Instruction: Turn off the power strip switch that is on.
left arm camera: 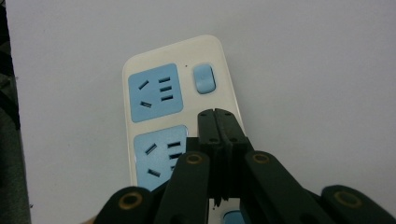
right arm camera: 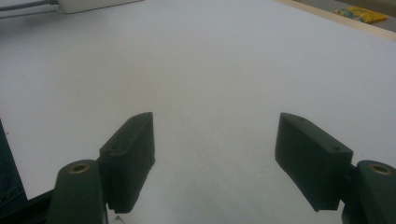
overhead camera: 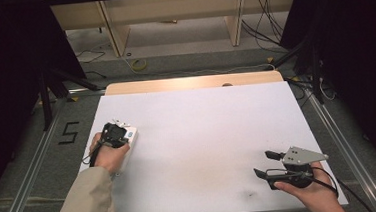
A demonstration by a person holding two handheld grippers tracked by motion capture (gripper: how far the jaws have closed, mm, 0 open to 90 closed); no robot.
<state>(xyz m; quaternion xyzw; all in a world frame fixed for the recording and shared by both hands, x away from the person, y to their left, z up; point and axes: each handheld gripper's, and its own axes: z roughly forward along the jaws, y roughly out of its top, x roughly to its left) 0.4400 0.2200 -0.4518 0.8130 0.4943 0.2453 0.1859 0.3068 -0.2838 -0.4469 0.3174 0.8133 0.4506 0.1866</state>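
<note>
the white power strip (left arm camera: 180, 109) with blue sockets lies near the left edge of the white table (overhead camera: 202, 130), one blue rocker switch (left arm camera: 204, 79) by its rounded end. the left gripper (left arm camera: 222, 123) hangs just over the strip, jaws pressed together with nothing between them; its body hides the strip's near end. the right gripper (overhead camera: 269, 163) rests low near the front right corner, jaws spread wide and empty. broad bare tabletop lies between the two. in the right gripper view the strip (right arm camera: 93, 4) is cut off by the top edge.

High view looks down on the table (overhead camera: 202, 130) — gripper views sit close, sharing its white top.
</note>
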